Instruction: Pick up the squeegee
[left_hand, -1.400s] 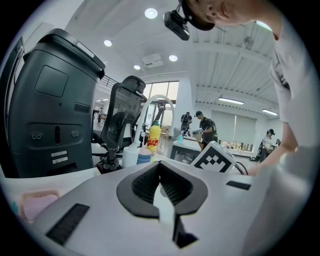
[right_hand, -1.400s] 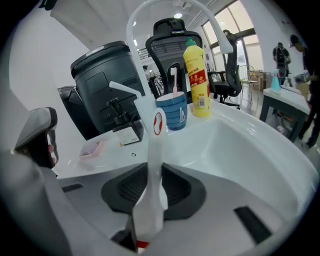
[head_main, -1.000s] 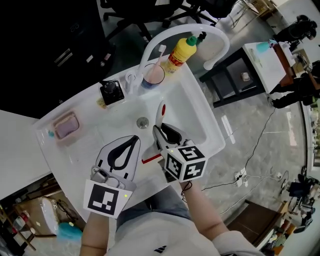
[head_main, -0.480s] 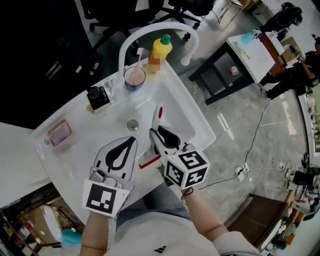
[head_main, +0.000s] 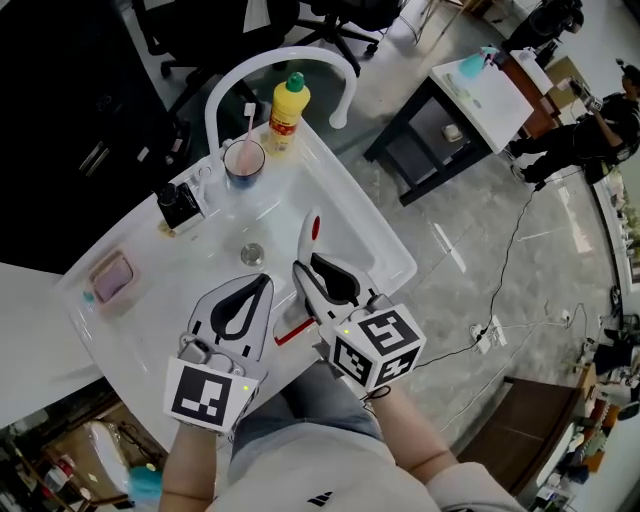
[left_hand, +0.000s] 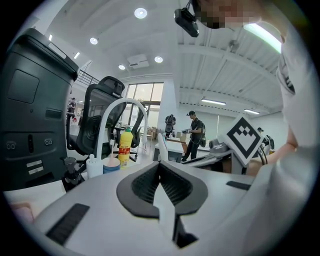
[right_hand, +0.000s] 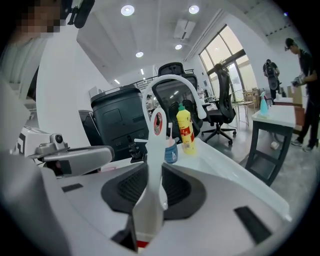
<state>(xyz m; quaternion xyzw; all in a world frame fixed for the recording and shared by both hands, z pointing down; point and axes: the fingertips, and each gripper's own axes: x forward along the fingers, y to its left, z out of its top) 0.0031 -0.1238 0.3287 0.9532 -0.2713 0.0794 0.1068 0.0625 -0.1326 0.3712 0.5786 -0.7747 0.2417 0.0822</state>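
Though the white sink (head_main: 350, 205) spreads wide below, the coming lift turns on the right gripper (head_main: 312, 268), whose jaws are clamped on the squeegee (head_main: 307, 240). Its long axis runs along the jaws, with the handle pointing forward over the basin and the red blade rearward. The left gripper (head_main: 266, 282) sits just beside it, jaws together and empty.

Sink (head_main: 392, 252): drain (head_main: 252, 254) in the basin. Along the far rim, left to right: soap dish (head_main: 110, 277), dispenser (head_main: 180, 205), cup (head_main: 244, 158), bottle (head_main: 284, 102), the last two beneath the arched faucet (head_main: 280, 58). Squeegee (head_main: 309, 238) over the basin, right of the drain, between the right gripper's (head_main: 310, 266) jaws. Left gripper (head_main: 262, 284) just beside, to the left. Side table (head_main: 480, 85) on the floor right of the sink. Chairs (head_main: 340, 15) behind the faucet.
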